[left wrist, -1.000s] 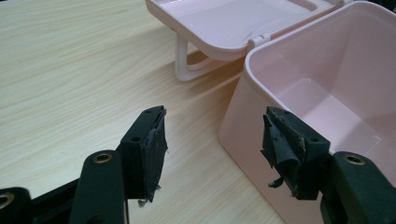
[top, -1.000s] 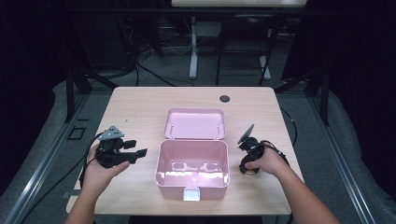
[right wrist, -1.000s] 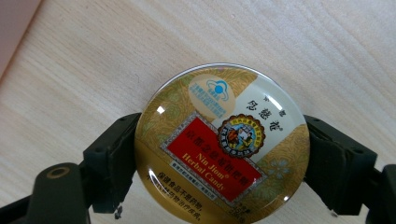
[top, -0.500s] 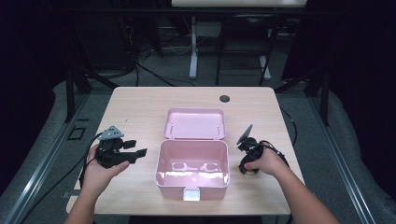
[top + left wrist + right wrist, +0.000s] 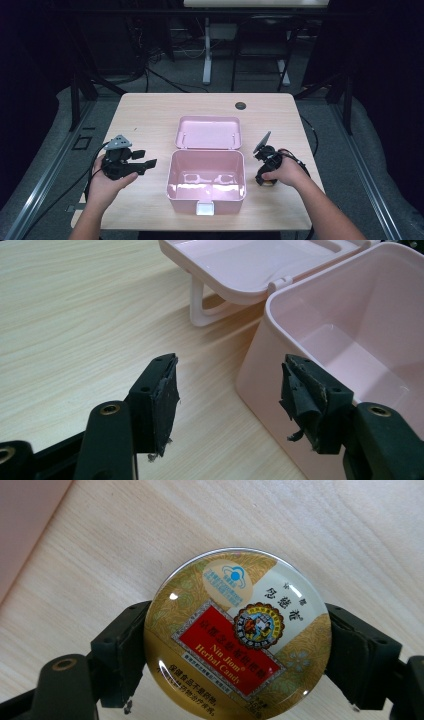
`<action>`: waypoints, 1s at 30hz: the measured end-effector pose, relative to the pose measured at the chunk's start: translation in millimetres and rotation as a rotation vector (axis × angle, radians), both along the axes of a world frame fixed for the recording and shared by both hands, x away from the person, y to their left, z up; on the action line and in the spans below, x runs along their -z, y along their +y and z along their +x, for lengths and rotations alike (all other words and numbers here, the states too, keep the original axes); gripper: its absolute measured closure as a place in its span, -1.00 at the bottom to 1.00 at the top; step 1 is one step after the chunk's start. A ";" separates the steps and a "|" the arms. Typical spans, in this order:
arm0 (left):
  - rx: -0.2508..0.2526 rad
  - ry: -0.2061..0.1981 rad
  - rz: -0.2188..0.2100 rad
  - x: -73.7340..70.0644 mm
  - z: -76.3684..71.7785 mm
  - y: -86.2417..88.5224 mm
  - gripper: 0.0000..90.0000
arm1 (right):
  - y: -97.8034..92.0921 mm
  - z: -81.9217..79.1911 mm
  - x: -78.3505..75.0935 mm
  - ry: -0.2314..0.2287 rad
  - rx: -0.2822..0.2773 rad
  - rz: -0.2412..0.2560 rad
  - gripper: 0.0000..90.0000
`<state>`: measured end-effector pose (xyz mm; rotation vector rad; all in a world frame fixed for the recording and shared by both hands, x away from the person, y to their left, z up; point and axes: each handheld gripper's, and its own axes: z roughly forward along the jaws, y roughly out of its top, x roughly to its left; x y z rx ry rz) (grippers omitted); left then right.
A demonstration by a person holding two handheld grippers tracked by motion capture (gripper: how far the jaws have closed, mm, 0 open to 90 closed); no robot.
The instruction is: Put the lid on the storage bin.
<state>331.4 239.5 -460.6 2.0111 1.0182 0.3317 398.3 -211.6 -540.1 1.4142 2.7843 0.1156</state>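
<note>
I am clamping the herbal candy tin (image 5: 237, 635) in my right gripper (image 5: 237, 650) just beside the open pink box (image 5: 206, 181) — nothing is inside yet — and my left gripper (image 5: 227, 395) is gaping empty.

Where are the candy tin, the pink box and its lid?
tin (image 5: 237, 635): right gripper view, on the red label of its top, between the right tongs' jaws.
box (image 5: 206, 194): high view, on its front wall.
lid (image 5: 207, 132): high view, on its inner face, lying open behind.
</note>
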 end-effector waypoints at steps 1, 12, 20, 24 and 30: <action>0.000 0.000 0.000 0.0 0.0 0.0 -0.12 | 0.0 0.0 0.0 0.000 0.000 0.000 -0.57; -0.003 0.003 -0.005 0.0 0.6 2.6 -0.12 | 3.3 -2.1 -17.8 -0.017 -0.027 -0.006 -0.57; -0.009 0.003 -0.010 -0.2 0.3 3.2 -0.12 | 4.8 -3.5 -31.0 -0.018 -0.036 -0.014 -0.57; -0.009 0.004 -0.012 -0.1 0.4 3.3 -0.12 | 6.4 -4.3 -39.6 -0.023 -0.046 -0.014 -0.57; -0.007 0.004 -0.009 -0.3 0.6 3.8 -0.12 | 8.2 -4.5 -48.3 -0.012 -0.065 -0.016 -0.57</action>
